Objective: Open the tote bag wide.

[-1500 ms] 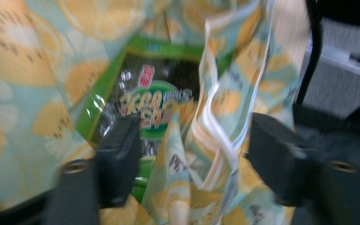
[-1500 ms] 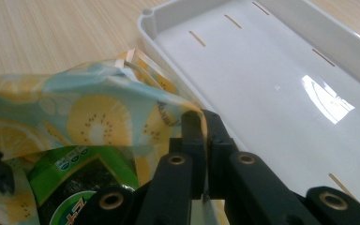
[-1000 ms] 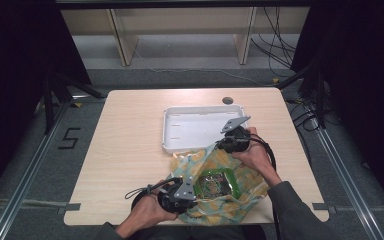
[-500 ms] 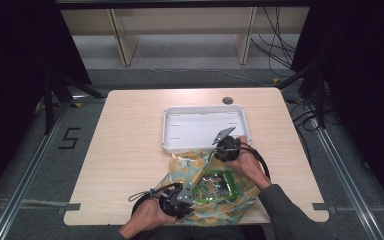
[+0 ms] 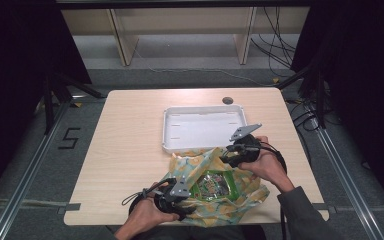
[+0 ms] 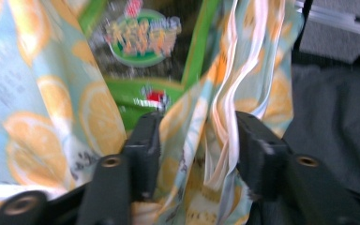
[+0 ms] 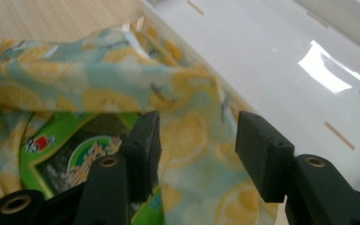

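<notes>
**Both grippers slack on the lemon-print bag at the near table edge**

The lemon-print bag lies crumpled on the wooden table, at the near edge, its far corner just beside the white tray. A green snack packet shows inside the bag's mouth, label up.

Left gripper: at the bag's near left corner, held in the person's left hand. Its jaws have just been opening. In the left gripper view a fold of the bag's cloth hangs between the jaws, with a gap to the pads; no grip.

Right gripper: at the bag's far right edge, near the tray's front wall, held in the right hand. Its jaws have likewise just been opening. In the right gripper view the cloth lies under and between the parted jaws, unclamped
</notes>
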{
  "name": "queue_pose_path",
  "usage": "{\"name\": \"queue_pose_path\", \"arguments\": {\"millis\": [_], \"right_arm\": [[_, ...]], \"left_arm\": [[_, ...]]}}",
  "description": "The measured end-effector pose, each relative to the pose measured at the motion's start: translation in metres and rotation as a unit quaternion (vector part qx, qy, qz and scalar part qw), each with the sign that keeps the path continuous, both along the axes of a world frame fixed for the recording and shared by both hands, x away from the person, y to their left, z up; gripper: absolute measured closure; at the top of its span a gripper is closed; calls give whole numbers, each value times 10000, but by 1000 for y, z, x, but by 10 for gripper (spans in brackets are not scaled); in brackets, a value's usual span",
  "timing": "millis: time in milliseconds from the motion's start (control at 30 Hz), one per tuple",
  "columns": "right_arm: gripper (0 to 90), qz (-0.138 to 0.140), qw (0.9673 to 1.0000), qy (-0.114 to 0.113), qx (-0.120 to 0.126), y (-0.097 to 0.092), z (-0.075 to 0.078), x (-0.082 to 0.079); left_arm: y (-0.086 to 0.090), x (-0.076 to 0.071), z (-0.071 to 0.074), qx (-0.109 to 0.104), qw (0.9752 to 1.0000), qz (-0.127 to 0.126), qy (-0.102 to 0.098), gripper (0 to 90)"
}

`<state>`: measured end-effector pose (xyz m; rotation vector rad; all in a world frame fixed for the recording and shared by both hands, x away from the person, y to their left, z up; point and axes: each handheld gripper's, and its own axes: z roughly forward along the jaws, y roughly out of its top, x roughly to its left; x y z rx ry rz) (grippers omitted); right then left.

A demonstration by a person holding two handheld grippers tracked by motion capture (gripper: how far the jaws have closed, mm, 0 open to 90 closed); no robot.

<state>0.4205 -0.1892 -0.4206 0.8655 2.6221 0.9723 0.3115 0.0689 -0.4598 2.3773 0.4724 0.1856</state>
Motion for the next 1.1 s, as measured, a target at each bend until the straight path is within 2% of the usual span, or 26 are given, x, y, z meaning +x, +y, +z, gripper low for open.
{"name": "queue_pose_path", "arguments": {"millis": [33,67,100,133,200,233,300,333,367,433,467,533,567,633,733,800,833,867,933,1000,1033,1067,1100], "right_arm": [[495,48,9999,64,-84,-3,-2,-1],[500,-57,9996,220,-185,-5,-3,-4],[503,0,9997,132,-193,-5,-8,-4],[511,43,9993,217,-295,-7,-11,-5],[544,131,9989,230,-399,-7,-18,-4],[584,141,9982,252,-521,-5,-22,-4],[717,301,9968,205,-705,-3,-28,-2],[776,383,9952,229,-872,-1,-30,-1],[830,411,9945,169,-952,0,-32,1],[889,366,9930,51,-1119,2,-33,6],[900,271,9926,-26,-1181,2,-33,10],[900,129,9926,-103,-1206,1,-33,15],[900,124,9916,-234,-1266,-2,-33,19],[900,32,9910,-353,-1292,-5,-34,26],[900,-53,9906,-291,-1336,-10,-41,33],[900,-10,9895,-301,-1413,-10,-48,37],[900,-13,9896,-190,-1428,-9,-51,37],[900,-10,9886,-104,-1500,-7,-54,36],[855,-13,9887,-73,-1498,-5,-55,35],[754,-100,9914,-88,-1299,-6,-45,30],[711,-11,9921,-140,-1248,-8,-39,29],[692,-64,9937,-192,-1107,-8,-31,24],[665,21,9950,-228,-969,-10,-22,20]], "left_arm": [[-2,-1,1,-71,10000,45,-52,471],[-4,-1,3,-51,9999,-33,-108,460],[-8,-2,3,-151,9998,11,-92,448],[-12,-1,2,-128,9998,-53,-153,438],[-16,-1,1,-130,9998,-36,-127,430],[-25,3,-2,156,9994,-309,-99,424],[-33,2,-7,160,9991,-384,-74,434],[-39,2,-11,179,9986,-481,-104,473],[-42,1,-13,288,9977,-609,-89,557],[-48,0,-20,366,9970,-679,-112,698],[-48,0,-21,494,9958,-763,-139,755],[-47,-4,-22,514,9954,-806,-54,847],[-46,-6,-22,544,9947,-869,-70,864],[-43,-12,-23,580,9939,-939,-24,876],[-40,-19,-28,688,9922,-1039,18,877],[-40,-18,-30,759,9915,-1053,57,873],[-40,-18,-31,637,9934,-953,75,864],[-40,-16,-29,631,9939,-894,108,843],[-38,-13,-27,534,9960,-687,227,750],[-34,-11,-23,487,9973,-535,138,663],[-33,-10,-20,516,9972,-534,88,657],[-32,-10,-20,470,9978,-456,84,658],[-32,-9,-20,466,9981,-408,50,664]]}}
